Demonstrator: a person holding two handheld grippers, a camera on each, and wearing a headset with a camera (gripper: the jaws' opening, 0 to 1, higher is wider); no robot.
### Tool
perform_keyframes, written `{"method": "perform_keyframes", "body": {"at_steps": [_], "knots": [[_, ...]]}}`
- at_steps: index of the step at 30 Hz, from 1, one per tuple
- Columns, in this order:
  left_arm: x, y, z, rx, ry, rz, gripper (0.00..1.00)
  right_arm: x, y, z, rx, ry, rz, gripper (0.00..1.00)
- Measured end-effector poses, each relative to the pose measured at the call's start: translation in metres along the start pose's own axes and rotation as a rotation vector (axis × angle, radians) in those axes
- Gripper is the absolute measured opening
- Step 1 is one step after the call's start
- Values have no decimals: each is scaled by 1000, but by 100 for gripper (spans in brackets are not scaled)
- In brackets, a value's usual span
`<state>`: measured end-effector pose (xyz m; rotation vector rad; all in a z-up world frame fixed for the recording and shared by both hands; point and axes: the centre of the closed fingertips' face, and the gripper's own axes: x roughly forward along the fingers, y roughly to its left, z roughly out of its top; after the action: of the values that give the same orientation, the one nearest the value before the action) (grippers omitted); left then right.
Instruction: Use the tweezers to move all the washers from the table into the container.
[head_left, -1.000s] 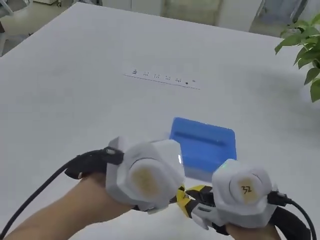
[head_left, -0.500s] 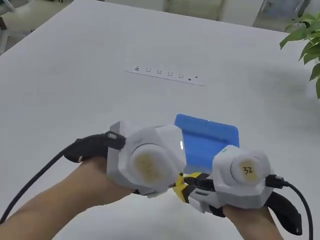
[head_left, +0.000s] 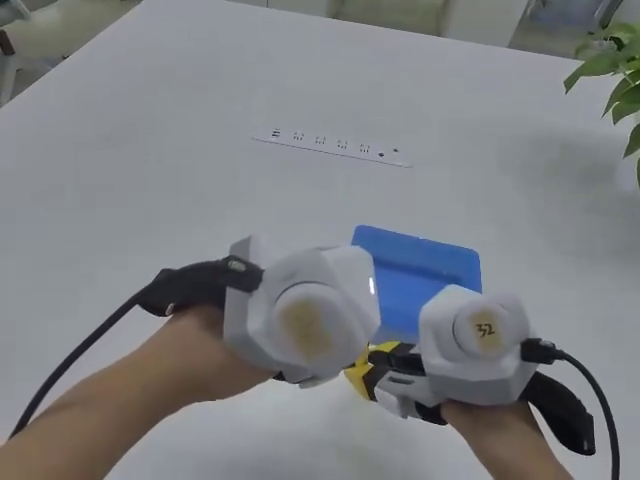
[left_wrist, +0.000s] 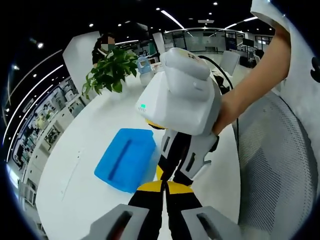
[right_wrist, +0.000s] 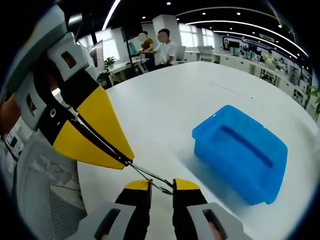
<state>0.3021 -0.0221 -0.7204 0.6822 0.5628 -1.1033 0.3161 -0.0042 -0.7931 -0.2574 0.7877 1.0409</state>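
Observation:
Thin metal tweezers (right_wrist: 150, 177) run from the tip of my left gripper (right_wrist: 127, 160), whose yellow jaws are shut on them, down into the narrow gap of my right gripper (right_wrist: 161, 187), which is closed on their free end. In the head view the left gripper (head_left: 358, 365) and the right gripper (head_left: 392, 372) sit nose to nose near the table's front edge. The blue plastic container (head_left: 420, 275) stands just behind them, open side up. From the left gripper (left_wrist: 164, 192), the right gripper (left_wrist: 175, 165) is straight ahead and the container (left_wrist: 125, 157) lies to its left. The container (right_wrist: 240, 150) looks empty.
A white power strip (head_left: 330, 145) lies flat on the white table (head_left: 150, 150) farther back. A green plant (head_left: 610, 70) stands at the table's far right. A mesh chair (left_wrist: 280, 165) is behind the right hand. People sit at a distant desk (right_wrist: 155, 42).
The two grippers have stayed together in front of the container; both hands drifted slightly right and up in the picture, and the head camera shifted a little.

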Motion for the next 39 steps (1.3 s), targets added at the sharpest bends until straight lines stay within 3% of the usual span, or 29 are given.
{"method": "perform_keyframes", "body": {"at_steps": [13, 16, 23, 29, 32, 37, 39], "knots": [[2, 3, 2, 3, -10, -1, 0, 0, -4, 2, -25, 12, -14, 13], [3, 3, 2, 4, -5, -2, 0, -5, -1, 7, -103, 25, -28, 12], [6, 1, 4, 20, 3, -6, 0, -8, 2, 10, -179, 29, -40, 8], [9, 5, 7, 14, 2, 46, 0, -8, 0, 10, -239, 20, -62, 5], [10, 8, 8, -45, 0, 98, 0, -9, -2, 11, -228, 15, -63, 5], [10, 10, 8, -200, -24, 157, 0, -9, -2, 11, -259, 8, -70, 4], [8, 12, 5, -227, -13, 188, 2, -11, -5, 11, -260, 5, -72, 4]]}}
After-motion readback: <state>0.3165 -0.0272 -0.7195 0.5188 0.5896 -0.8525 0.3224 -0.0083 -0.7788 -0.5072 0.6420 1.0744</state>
